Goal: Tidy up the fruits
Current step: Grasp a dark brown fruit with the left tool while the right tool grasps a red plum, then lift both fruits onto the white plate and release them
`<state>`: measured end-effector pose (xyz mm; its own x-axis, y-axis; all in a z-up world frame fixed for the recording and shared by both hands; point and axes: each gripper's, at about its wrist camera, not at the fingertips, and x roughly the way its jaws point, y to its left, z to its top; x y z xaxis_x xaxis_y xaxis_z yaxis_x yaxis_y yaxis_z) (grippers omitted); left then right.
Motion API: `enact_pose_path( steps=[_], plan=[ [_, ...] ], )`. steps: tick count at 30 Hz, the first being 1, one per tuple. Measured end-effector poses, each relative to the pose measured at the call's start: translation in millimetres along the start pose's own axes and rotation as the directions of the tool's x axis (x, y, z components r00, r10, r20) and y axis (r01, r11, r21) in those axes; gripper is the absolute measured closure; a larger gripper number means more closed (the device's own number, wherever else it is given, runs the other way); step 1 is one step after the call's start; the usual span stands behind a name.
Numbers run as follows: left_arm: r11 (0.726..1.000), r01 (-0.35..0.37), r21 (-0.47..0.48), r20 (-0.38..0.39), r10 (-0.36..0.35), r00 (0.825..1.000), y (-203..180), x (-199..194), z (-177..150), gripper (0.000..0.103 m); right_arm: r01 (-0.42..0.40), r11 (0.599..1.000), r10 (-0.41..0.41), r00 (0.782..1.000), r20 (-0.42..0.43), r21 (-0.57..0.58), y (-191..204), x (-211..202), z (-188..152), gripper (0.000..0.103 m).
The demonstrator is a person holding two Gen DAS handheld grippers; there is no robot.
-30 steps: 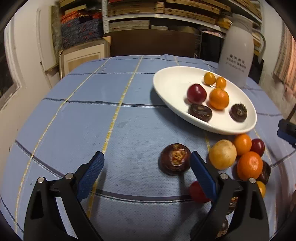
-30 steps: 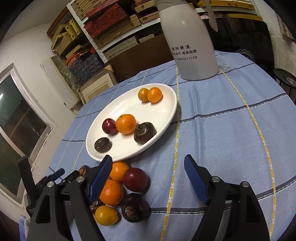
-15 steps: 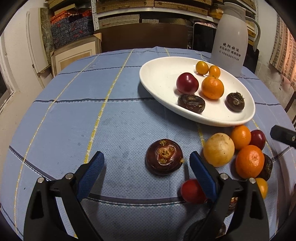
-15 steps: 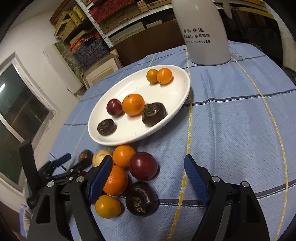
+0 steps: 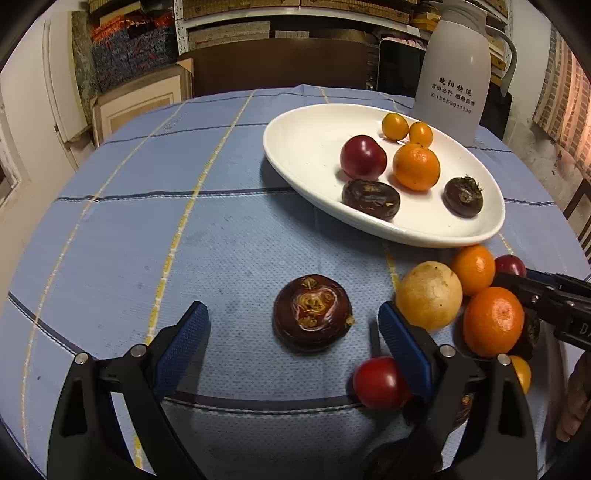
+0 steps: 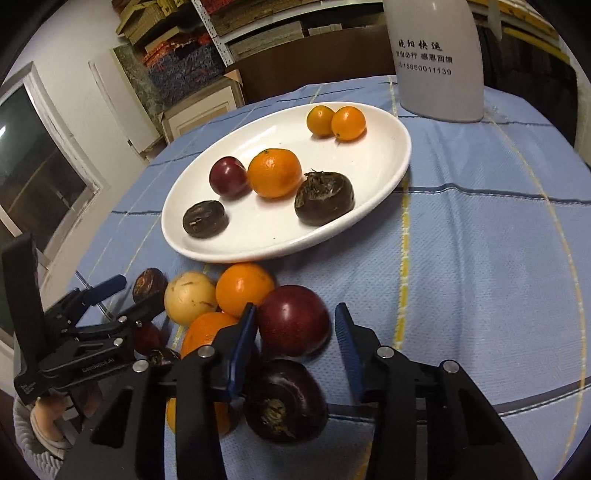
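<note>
— Now, what surface are you working on?
— Your table [image 5: 110, 229] wears a blue checked cloth; shelves [image 5: 229, 22] line the wall behind.
— Where is the fruit?
— Your right gripper [image 6: 293, 325] is closing with the dark red plum [image 6: 293, 319] between its jaws, below the white plate [image 6: 369, 184]. Your left gripper [image 5: 293, 332] stands wide open around a brown chestnut [image 5: 312, 314].

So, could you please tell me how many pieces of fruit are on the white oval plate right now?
6 on the white oval plate: two small kumquats, one mandarin, one red plum, two dark water chestnuts.
</note>
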<state>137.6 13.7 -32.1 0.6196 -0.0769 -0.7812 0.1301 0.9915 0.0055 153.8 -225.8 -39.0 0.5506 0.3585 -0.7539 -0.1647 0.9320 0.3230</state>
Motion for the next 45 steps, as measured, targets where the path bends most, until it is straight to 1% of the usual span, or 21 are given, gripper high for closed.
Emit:
enact_pose_path(
  steps=[1,3,4,6,9,11,17,22,24,26,30,32,38,42,45],
  plan=[
    [1.000,0.010,-0.004,-0.003,-0.010,1.000,0.5,0.6,0.0,0.014,-0.004,1.000,0.004,1.000,-0.001,-0.001,0.4,-0.2,-0.1,0.064],
    [0.999,0.036,-0.010,-0.005,-0.036,0.999,1.6,1.1,0.0,0.026,-0.005,1.000,0.005,1.000,0.000,-0.004,1.6,-0.7,-0.4,0.064],
    [0.999,0.049,-0.014,-0.005,-0.050,0.999,2.5,1.4,0.0,0.029,-0.001,1.000,0.001,1.000,0.000,-0.011,2.5,-0.9,-0.8,0.065],
    [0.998,0.063,-0.028,-0.002,-0.063,0.998,5.2,1.2,-0.1,0.041,0.013,1.000,-0.013,1.000,0.003,-0.023,4.4,-2.6,-2.5,0.065],
    [0.996,0.071,-0.051,0.002,-0.071,0.997,11.2,0.4,-0.1,0.050,0.022,0.999,-0.022,1.000,0.004,-0.024,2.9,-3.7,-2.9,0.065],
    [0.995,0.075,-0.059,0.005,-0.074,0.997,13.2,0.0,0.1,0.052,0.024,1.000,-0.024,1.000,0.005,-0.018,1.0,-4.6,-2.9,0.065],
    [0.994,0.072,-0.079,0.007,-0.071,0.997,17.4,2.7,2.7,0.052,0.027,1.000,-0.027,1.000,0.005,-0.008,-2.2,-5.3,-2.6,0.065],
    [0.995,0.073,-0.061,0.002,-0.073,0.997,14.4,-2.1,-2.6,0.053,0.028,1.000,-0.028,1.000,0.006,-0.007,-1.5,-5.2,-2.8,0.065],
    [0.994,0.078,-0.072,0.002,-0.078,0.997,16.9,-4.5,-4.9,0.058,0.026,1.000,-0.026,1.000,0.004,0.007,-4.4,-5.7,-2.2,0.065],
    [0.991,0.083,-0.101,0.005,-0.083,0.997,23.3,-4.7,-5.3,0.061,0.028,0.999,-0.028,1.000,0.005,0.026,-9.4,-6.8,-0.8,0.065],
    [0.988,0.082,-0.128,0.013,-0.080,0.997,30.2,-3.3,-4.8,0.062,0.036,0.998,-0.037,0.999,0.009,0.060,-18.6,-8.5,1.0,0.065],
    [0.990,0.068,-0.123,0.016,-0.066,0.998,29.4,-2.3,-3.9,0.062,0.040,0.998,-0.040,0.999,0.010,0.056,-18.3,-8.3,0.6,0.065],
    [0.991,0.060,-0.124,0.021,-0.057,0.998,29.0,-4.2,-4.7,0.062,0.045,0.998,-0.045,0.999,0.013,0.050,-22.0,-9.7,-0.1,0.065],
    [0.991,0.055,-0.126,0.072,-0.046,0.996,28.2,-17.2,-5.5,0.063,0.041,0.997,-0.043,0.999,0.030,0.062,-24.4,-14.9,0.3,0.065],
    [0.990,0.071,-0.123,0.138,-0.054,0.989,26.3,-35.0,-1.2,0.063,0.035,0.997,-0.042,0.993,0.108,0.061,-22.8,-33.8,2.7,0.065]
  ],
)
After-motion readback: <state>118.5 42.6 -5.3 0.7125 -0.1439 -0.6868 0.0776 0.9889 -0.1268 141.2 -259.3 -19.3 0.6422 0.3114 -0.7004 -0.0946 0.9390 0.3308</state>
